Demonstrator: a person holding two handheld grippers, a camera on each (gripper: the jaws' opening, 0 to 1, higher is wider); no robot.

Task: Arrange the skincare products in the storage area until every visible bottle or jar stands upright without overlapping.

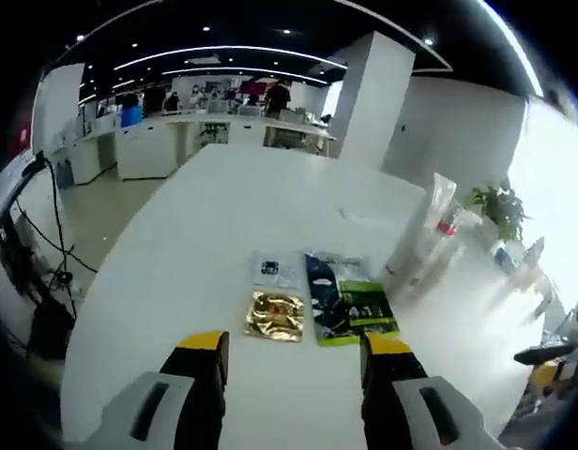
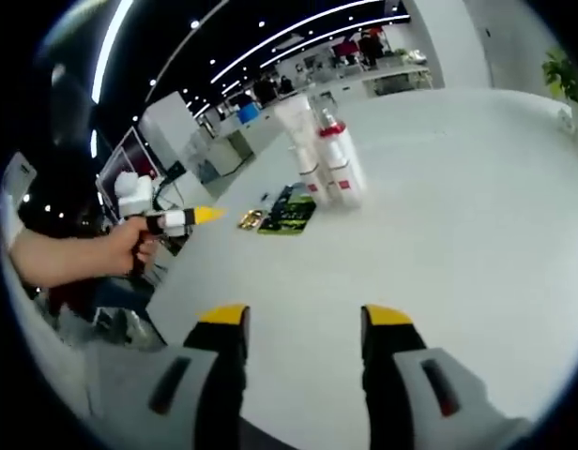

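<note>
Three sachets at my twelve o'clock, bottles too blurred to count; both grippers gape unloaded.

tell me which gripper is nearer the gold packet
Left. The left gripper hovers just short of the gold packet; the right gripper is well back across the table from it.

The left tongs are wide open, with nothing between the two yellow tips. The right tongs are wide open too and hold nothing. In the right gripper view, a hand on the far left grips the handle of the left tongs.
</note>
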